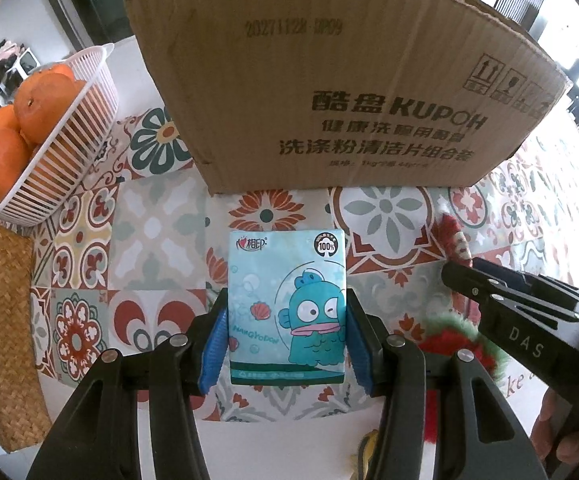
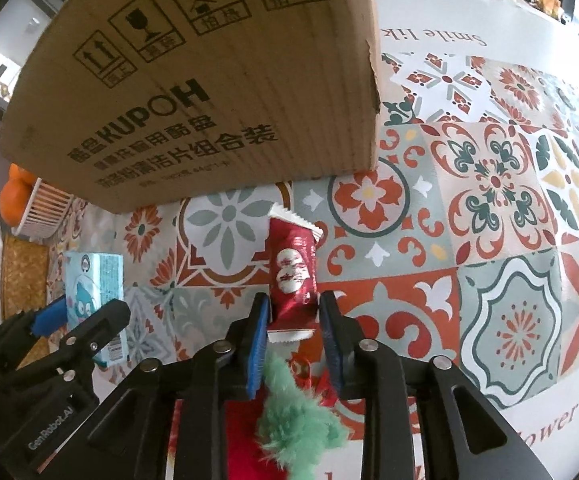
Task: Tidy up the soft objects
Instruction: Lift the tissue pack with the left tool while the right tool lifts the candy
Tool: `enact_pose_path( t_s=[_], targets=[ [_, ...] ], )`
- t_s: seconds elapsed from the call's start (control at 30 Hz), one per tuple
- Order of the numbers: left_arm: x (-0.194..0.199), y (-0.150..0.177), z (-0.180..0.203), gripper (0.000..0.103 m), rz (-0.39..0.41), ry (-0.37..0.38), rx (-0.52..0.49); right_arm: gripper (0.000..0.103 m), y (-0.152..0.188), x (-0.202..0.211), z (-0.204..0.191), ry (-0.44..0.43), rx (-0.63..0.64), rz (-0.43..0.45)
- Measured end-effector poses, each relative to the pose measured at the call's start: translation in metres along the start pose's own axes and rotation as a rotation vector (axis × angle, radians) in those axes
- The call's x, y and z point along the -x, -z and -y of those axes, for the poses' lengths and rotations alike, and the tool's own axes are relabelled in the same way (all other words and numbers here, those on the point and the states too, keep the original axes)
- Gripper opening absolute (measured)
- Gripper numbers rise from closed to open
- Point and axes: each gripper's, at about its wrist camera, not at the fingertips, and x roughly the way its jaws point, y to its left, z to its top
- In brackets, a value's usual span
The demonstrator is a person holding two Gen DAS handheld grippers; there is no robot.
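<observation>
The left wrist view is showing a pale blue rectangular pack of paper tissues (image 1: 287, 306), its glossy wrapper printed with a teal cartoon fish, a pink shell and a round "100%" mark near its top right corner. The pack is standing with its long axis running away from the camera toward the brown corrugated cardboard box (image 1: 341, 76), printed face turned toward the lens, over the patterned tile-print tablecloth (image 1: 149, 232). The left gripper (image 1: 287, 338) is clamping the tissue pack's lower half, its blue ribbed pads (image 1: 214, 344) pressing on both long edges. In the right wrist view, a small red foil sachet (image 2: 292, 276) with white zigzag-cut ends and white round print is sitting between the fingers of the right gripper (image 2: 294, 322), its long axis also pointing toward the box and leaning slightly. The right gripper's jaws are standing a little apart; a sliver of gap is showing at each side of the sachet, so the pads (image 2: 258, 352) are not visibly pressing on it, and whether the sachet is resting on the cloth cannot be told. Just below the fingers a fluffy red and mint-green plush toy (image 2: 297, 424) is lying on the cloth. At the far left a white slatted plastic basket (image 1: 69, 156) is holding oranges (image 1: 29, 120), beside a woven straw mat (image 1: 3, 320).
</observation>
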Motion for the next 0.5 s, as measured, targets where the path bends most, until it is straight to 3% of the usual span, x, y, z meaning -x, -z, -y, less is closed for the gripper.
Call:
enact_pose_path(
  t_s=[0.37,0.5],
  targets=[
    [-0.012,-0.008,-0.014,0.051,-0.017,-0.012,0.034,0.036,-0.021,-0.021,-0.024,0.053,0.050,0.001],
    [-0.015,-0.008,-0.019,0.051,-0.021,-0.020,0.045,0.026,-0.022,-0.026,-0.039,0.090,0.100,0.008]
  ],
)
